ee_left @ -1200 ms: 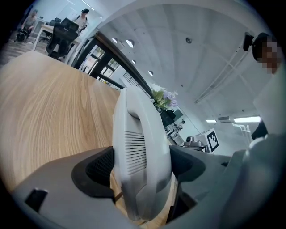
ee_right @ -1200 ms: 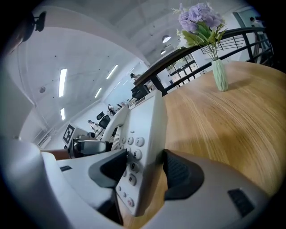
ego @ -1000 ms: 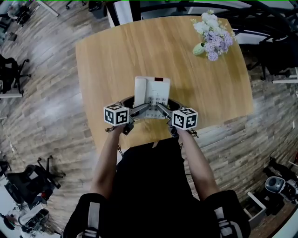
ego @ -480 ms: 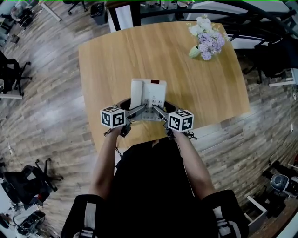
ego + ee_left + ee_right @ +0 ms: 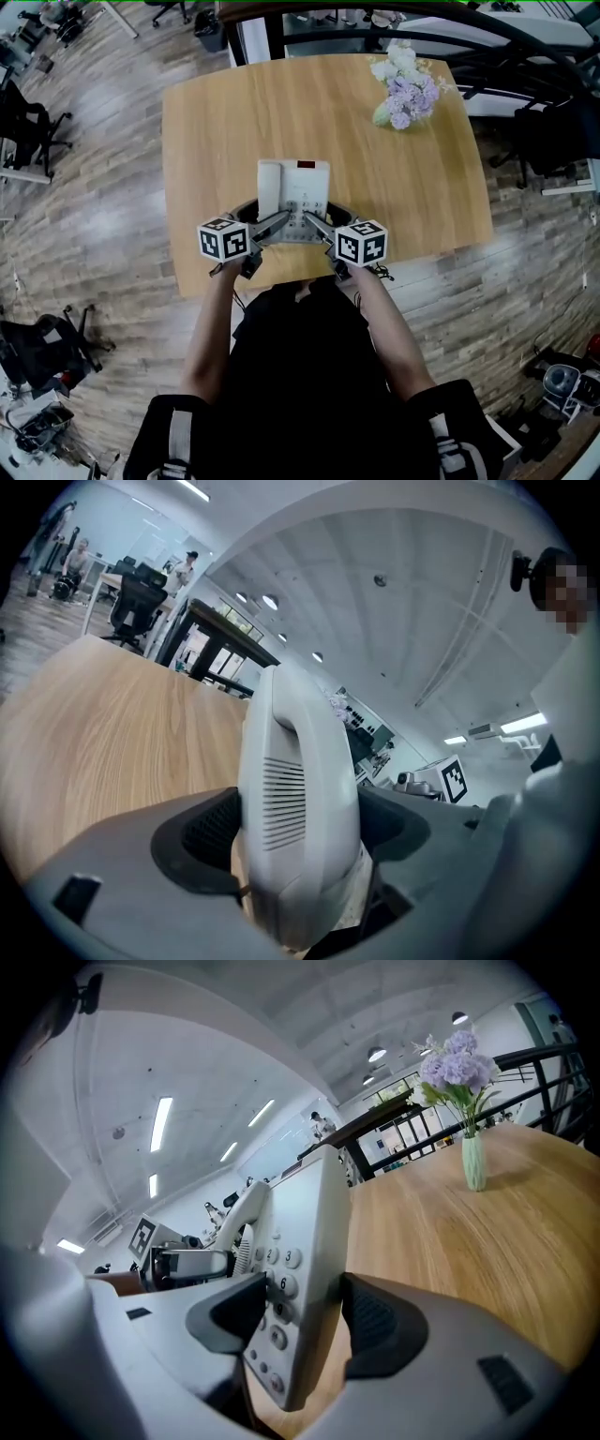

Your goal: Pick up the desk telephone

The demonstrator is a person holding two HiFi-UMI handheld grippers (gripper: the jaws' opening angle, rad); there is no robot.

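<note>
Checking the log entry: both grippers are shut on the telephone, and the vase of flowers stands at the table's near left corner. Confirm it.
Wrong corner. The vase of flowers stands at the table's far right corner, as the head view shows. The left gripper and right gripper are indeed both shut on the telephone.

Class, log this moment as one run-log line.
left claw: shut on phone, handset side | right claw: shut on phone, keypad side

Place: open-plan office.
Seating: wheeled office chairs (image 5: 33, 131) around the edges.
Furniture: large wooden table (image 5: 225, 122).
Ceiling: long strip lights (image 5: 161, 1121).
Floor: wood planks (image 5: 103, 234).
</note>
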